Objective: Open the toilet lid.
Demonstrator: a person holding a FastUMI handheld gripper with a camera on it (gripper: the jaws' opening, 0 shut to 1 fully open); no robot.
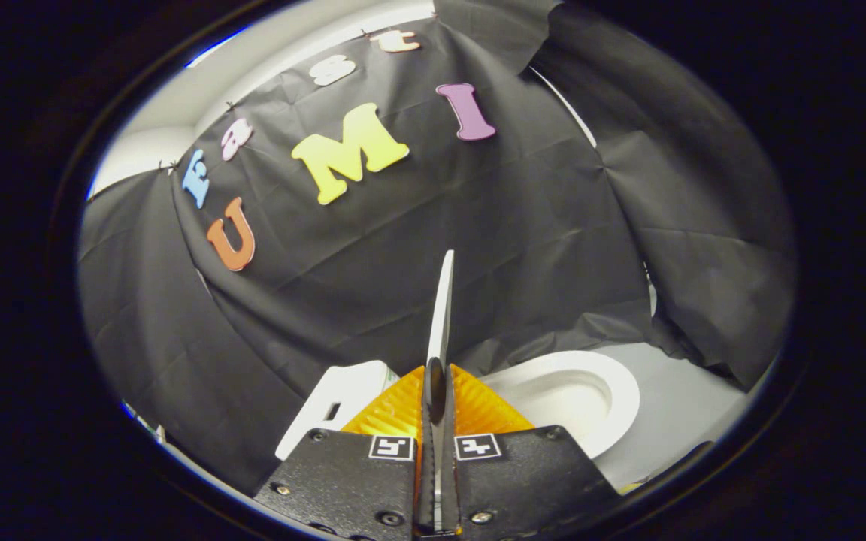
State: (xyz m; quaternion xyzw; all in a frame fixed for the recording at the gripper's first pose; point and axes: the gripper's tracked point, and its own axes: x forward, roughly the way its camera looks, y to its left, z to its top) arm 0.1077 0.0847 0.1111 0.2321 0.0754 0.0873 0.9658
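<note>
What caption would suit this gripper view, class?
Gripper shut on the raised toilet lid, seen edge-on, above the open seat.

The gripper (434, 379) is showing two dark, grainy-textured plates side by side, each tapering forward. Round screws are sitting along their outer edges and near the bottom corners. Each plate is carrying one small square black-and-white marker close to the centre seam. Ahead of the plates, two ribbed fingers (395, 409) are narrowing to a point, their surfaces showing fine parallel ridges.
</note>
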